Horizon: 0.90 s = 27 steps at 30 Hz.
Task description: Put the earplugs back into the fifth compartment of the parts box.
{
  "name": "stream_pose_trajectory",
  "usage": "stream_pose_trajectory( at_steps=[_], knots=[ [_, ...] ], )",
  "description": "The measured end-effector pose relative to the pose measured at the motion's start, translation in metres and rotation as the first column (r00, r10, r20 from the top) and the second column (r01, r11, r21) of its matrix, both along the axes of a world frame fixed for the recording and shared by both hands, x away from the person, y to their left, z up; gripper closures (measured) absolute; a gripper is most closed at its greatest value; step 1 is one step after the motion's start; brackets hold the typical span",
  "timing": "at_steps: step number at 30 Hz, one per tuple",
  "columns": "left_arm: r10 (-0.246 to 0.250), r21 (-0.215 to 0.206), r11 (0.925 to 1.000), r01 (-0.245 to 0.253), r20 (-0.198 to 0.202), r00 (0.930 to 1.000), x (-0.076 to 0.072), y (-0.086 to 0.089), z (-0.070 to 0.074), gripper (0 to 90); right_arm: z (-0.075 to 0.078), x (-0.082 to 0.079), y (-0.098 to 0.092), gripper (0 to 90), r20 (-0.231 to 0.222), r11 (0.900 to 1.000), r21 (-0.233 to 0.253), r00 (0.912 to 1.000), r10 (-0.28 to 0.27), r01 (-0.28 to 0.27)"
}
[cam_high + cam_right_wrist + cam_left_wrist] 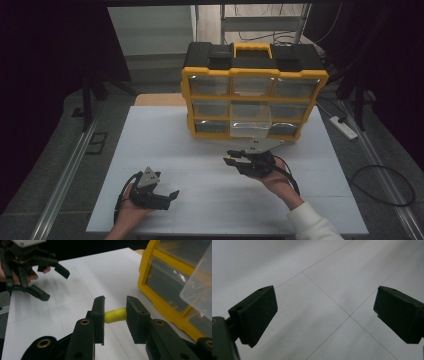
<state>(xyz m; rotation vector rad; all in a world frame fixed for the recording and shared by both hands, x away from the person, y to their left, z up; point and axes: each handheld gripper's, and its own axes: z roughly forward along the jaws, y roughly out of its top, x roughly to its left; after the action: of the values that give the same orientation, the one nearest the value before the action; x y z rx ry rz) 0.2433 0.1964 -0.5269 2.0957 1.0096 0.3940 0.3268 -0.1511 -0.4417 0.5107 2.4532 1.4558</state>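
While left gripper (167, 196) rests open on table (210, 190), right gripper (115, 315) pinches yellow piece (115, 315) nr organizer (254, 92).

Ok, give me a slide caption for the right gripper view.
Right gripper pinching a small yellow piece beside the yellow organizer's pulled-out clear drawer.

We see a white table (210, 200) whose top is crossed by thin grid lines. At its far edge a yellow-and-black drawer organizer (252, 90) stands on it, with clear drawers; one bottom-row drawer (250, 125) is pulled out over the tabletop toward us.
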Motion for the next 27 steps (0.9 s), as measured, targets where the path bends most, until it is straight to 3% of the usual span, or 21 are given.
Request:
stream_pose_trajectory(
  at_steps=[27],
  knots=[
    [0.003,0.002,1.0,-0.003,-0.002,1.0,0.0,-0.001,0.0,5.2,0.055,-0.004,-0.02,69.7,0.084,0.989,0.131,0.993,-0.083,0.072]
  ],
)
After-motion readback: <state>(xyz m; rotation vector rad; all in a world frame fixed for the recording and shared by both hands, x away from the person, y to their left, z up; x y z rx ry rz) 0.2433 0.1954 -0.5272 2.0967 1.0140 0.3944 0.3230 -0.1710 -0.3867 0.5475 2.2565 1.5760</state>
